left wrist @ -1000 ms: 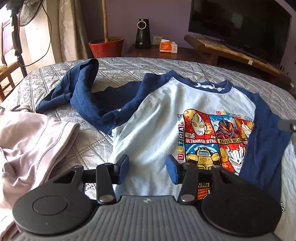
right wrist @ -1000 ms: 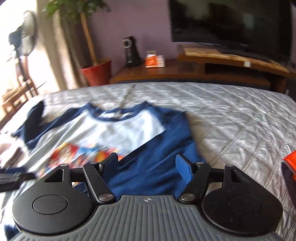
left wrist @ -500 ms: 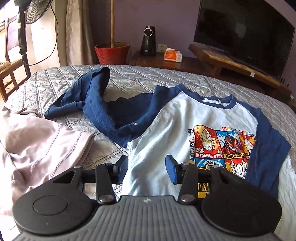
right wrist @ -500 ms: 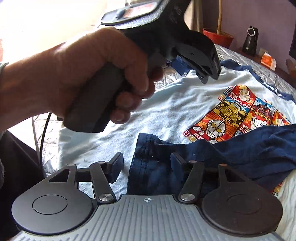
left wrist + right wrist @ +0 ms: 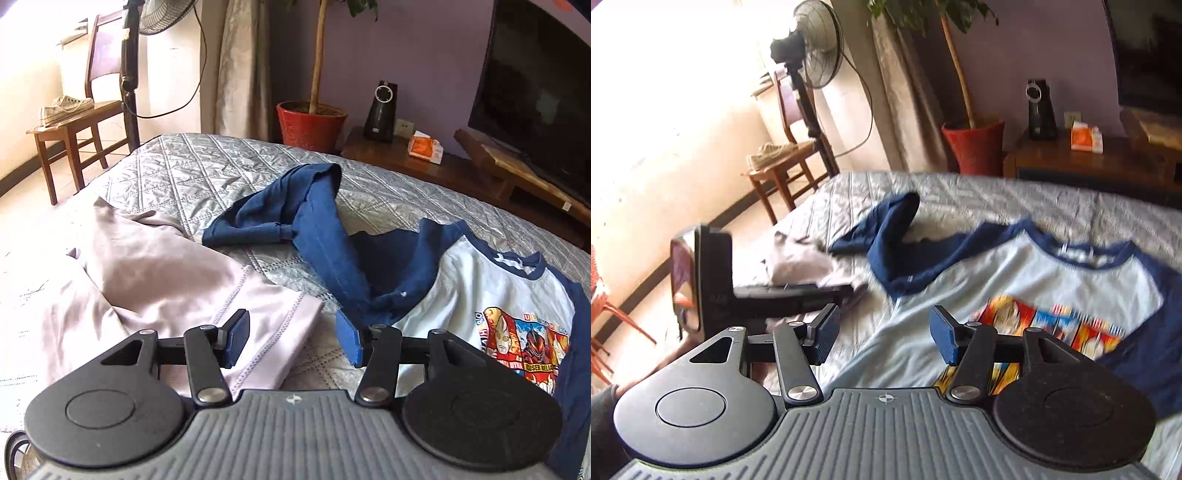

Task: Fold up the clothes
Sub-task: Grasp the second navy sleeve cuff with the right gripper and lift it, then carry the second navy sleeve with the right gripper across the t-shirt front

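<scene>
A light-blue T-shirt (image 5: 491, 291) (image 5: 990, 280) with navy sleeves and a bright cartoon print lies face up on the quilted bed. Its long navy sleeve (image 5: 325, 236) (image 5: 886, 236) trails crumpled to the left. A pale pink garment (image 5: 147, 273) (image 5: 801, 262) lies left of it. My left gripper (image 5: 291, 341) hovers over the pink garment's edge, jaws opening, nothing between them. My right gripper (image 5: 882, 338) hangs over the shirt's lower body, jaws opening and empty. The left gripper's body (image 5: 713, 288) shows at the left of the right wrist view.
The grey quilted bedspread (image 5: 192, 173) runs to the far edge. Beyond it stand a wooden chair (image 5: 74, 122) with shoes, a standing fan (image 5: 812, 51), a red plant pot (image 5: 310, 122), a low wooden cabinet (image 5: 443, 170) and a television (image 5: 535, 96).
The left gripper swung left from the shirt's print to the pink garment and opened wider. The right gripper rose and swung from the right sleeve toward the shirt's left side.
</scene>
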